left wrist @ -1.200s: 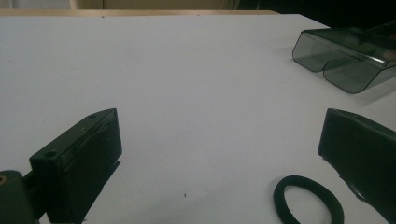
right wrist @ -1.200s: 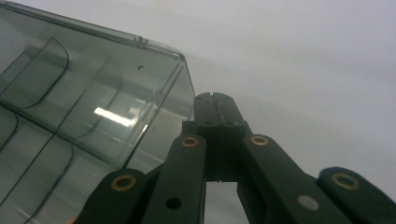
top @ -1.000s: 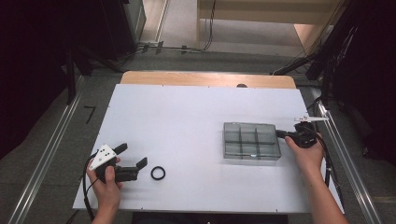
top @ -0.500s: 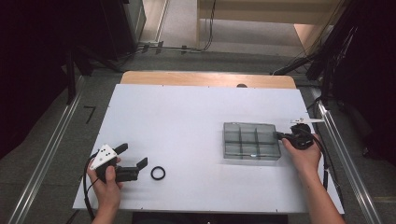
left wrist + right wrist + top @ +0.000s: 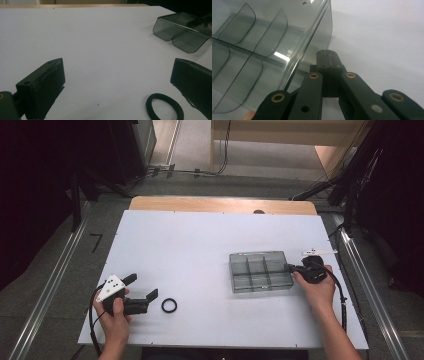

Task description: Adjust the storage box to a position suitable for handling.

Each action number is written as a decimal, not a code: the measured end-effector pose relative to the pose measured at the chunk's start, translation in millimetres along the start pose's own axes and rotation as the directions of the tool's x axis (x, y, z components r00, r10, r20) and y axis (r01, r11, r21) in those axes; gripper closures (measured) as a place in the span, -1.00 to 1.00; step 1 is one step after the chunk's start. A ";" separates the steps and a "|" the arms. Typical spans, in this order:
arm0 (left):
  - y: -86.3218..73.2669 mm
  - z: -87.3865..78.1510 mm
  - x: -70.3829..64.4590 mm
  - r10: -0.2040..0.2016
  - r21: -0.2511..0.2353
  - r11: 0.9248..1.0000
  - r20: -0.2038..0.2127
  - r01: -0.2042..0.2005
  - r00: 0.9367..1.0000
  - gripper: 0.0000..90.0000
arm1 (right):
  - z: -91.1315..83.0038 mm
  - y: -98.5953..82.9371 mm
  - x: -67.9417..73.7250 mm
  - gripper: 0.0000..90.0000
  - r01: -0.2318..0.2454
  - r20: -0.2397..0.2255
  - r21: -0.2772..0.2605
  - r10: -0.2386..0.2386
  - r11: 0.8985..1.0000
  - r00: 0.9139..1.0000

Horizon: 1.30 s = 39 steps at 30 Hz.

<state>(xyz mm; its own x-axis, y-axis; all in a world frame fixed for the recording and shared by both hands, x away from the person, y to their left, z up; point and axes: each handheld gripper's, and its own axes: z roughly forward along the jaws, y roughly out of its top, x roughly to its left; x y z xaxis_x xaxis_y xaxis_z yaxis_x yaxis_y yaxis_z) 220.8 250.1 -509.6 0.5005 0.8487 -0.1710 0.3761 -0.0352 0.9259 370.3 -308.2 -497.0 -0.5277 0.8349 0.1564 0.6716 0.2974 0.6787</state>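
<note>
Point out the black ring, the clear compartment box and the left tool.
black ring (image 5: pixel 169 305), high view, on its band at the left side.
clear compartment box (image 5: pixel 260 271), high view, on a middle divider.
left tool (image 5: pixel 141 288), high view, midway between its open jaw tips.

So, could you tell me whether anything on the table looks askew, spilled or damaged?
Nothing stands out. The clear compartment box sits flat and looks empty, with the shut right tongs at its side wall. The black rubber ring lies flat beside the open left tongs.
</note>
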 end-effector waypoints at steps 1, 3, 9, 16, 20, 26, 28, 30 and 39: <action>0.0 0.0 0.0 0.000 0.000 1.000 0.000 0.000 1.000 -1.00 | 0.1 -0.3 2.7 0.96 0.005 0.003 -0.001 -0.005 1.000 1.000; 0.0 -0.1 0.3 0.004 0.002 1.000 0.003 -0.004 1.000 -1.00 | 0.6 -1.3 7.1 0.96 0.007 0.003 0.001 -0.007 1.000 1.000; 0.1 -0.2 0.3 0.003 0.002 1.000 0.003 -0.003 1.000 -1.00 | 1.9 -5.1 22.2 0.96 0.018 -0.015 0.006 -0.018 1.000 1.000; 0.1 -0.1 0.2 0.006 0.005 1.000 0.005 -0.006 1.000 -1.00 | 1.3 -9.0 44.0 0.96 0.070 -0.023 0.019 -0.070 0.997 0.997; 0.1 -0.5 0.2 0.006 0.003 1.000 0.007 -0.006 1.000 -1.00 | 0.5 -13.2 55.9 0.96 0.094 -0.015 0.018 -0.094 0.995 0.995; 0.0 -0.8 0.4 0.003 0.000 1.000 0.005 -0.003 1.000 -1.00 | -2.6 -18.5 71.7 0.96 0.094 -0.048 0.022 -0.093 0.995 0.994; 0.0 -0.8 0.5 0.002 0.000 1.000 0.006 -0.002 1.000 -1.00 | -4.1 -21.1 77.1 0.96 0.102 -0.056 0.025 -0.101 0.994 0.993; 0.1 -0.8 0.5 0.001 -0.001 1.000 0.006 -0.001 1.000 -1.00 | -6.0 -24.1 81.5 0.96 0.106 -0.069 0.025 -0.104 0.994 0.992; 0.1 -0.2 0.6 0.000 -0.001 1.000 0.008 0.000 1.000 -1.00 | -15.5 -29.6 88.9 0.96 0.090 -0.102 0.010 -0.089 0.996 0.991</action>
<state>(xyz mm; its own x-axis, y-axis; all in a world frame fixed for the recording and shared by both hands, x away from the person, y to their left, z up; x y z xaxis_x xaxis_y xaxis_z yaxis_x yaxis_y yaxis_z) 221.0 250.7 -509.5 0.5069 0.8443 -0.1740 0.3757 -0.0347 0.9261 295.4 -250.0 -492.1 -0.6356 0.7536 0.1676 0.6262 0.3762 0.6829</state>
